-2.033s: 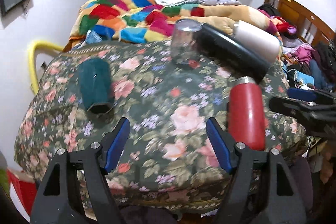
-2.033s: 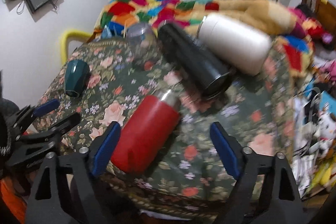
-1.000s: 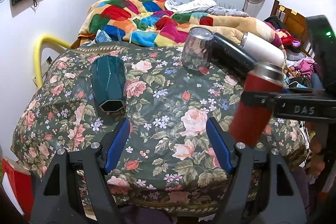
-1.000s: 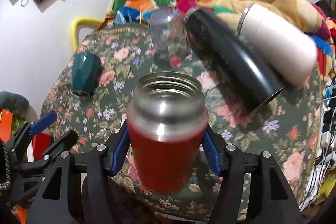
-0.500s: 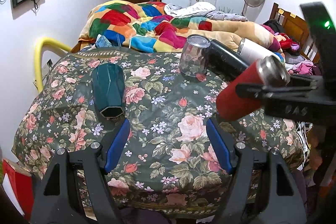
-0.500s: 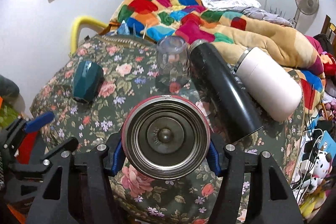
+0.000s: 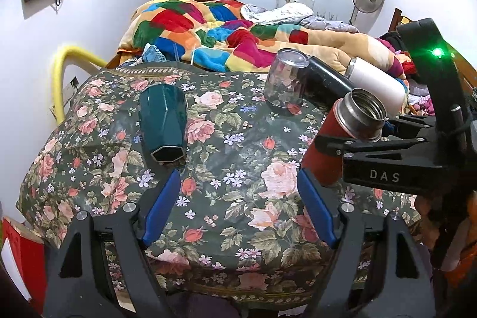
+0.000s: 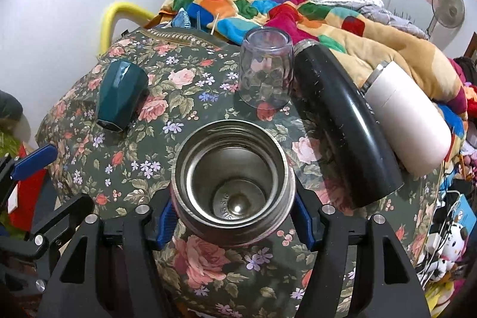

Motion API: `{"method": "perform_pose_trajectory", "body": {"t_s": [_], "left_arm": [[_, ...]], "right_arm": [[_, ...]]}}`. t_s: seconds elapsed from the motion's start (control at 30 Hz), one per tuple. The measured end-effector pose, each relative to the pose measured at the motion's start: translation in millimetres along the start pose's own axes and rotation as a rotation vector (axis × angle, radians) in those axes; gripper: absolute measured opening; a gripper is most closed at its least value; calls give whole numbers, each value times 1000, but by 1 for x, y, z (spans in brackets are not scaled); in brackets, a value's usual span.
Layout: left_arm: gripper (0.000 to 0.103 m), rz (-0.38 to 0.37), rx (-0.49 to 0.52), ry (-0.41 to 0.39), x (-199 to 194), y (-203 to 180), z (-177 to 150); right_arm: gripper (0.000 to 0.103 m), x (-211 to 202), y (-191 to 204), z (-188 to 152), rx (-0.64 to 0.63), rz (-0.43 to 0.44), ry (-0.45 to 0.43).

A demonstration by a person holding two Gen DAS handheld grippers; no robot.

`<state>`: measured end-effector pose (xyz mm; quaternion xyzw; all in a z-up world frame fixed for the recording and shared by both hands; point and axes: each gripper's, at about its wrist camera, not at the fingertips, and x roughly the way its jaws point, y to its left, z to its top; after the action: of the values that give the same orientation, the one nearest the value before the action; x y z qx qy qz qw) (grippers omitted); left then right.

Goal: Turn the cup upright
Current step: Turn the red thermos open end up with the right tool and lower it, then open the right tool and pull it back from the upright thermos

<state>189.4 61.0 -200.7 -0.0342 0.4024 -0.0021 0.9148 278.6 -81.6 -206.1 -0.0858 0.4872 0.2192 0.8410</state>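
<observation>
My right gripper (image 8: 234, 218) is shut on the red steel flask (image 8: 232, 184), which stands nearly upright with its open mouth up, tilted a little; in the left wrist view the flask (image 7: 334, 145) is held at the table's right side, its base near the cloth. My left gripper (image 7: 238, 207) is open and empty above the near edge of the floral table (image 7: 238, 157). A teal faceted cup (image 7: 163, 127) lies on its side at the left. A clear cup (image 7: 284, 79) stands upside down at the back.
A black flask (image 8: 342, 127) and a white flask (image 8: 408, 121) lie on their sides at the table's right. A bed with a colourful blanket (image 7: 208, 29) is behind the table. A yellow rail (image 7: 64, 70) is at the left.
My right gripper closed on the lying red flask, lifted it and turned it, so its mouth now points up. My left gripper stayed open and barely moved.
</observation>
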Motion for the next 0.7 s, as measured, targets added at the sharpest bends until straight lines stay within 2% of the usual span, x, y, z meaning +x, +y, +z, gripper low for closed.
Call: {"method": "perform_pose_trajectory", "body": {"t_s": [0.13, 0.27, 0.37, 0.53, 0.7], "left_arm": [[80, 0, -5, -1, -3, 1, 0], [80, -4, -3, -18, -13, -2, 1], [80, -12, 1, -47, -27, -7, 5], [80, -42, 8, -134, -66, -20, 15], [80, -66, 31, -281, -125, -37, 26]], "right_arm": [[68, 0, 1, -1, 14, 15, 22], [68, -17, 0, -5, 16, 29, -2], [68, -44, -1, -10, 16, 34, -58], [68, -118, -6, -24, 25, 35, -234], [69, -201, -12, -41, 36, 9, -456]]}}
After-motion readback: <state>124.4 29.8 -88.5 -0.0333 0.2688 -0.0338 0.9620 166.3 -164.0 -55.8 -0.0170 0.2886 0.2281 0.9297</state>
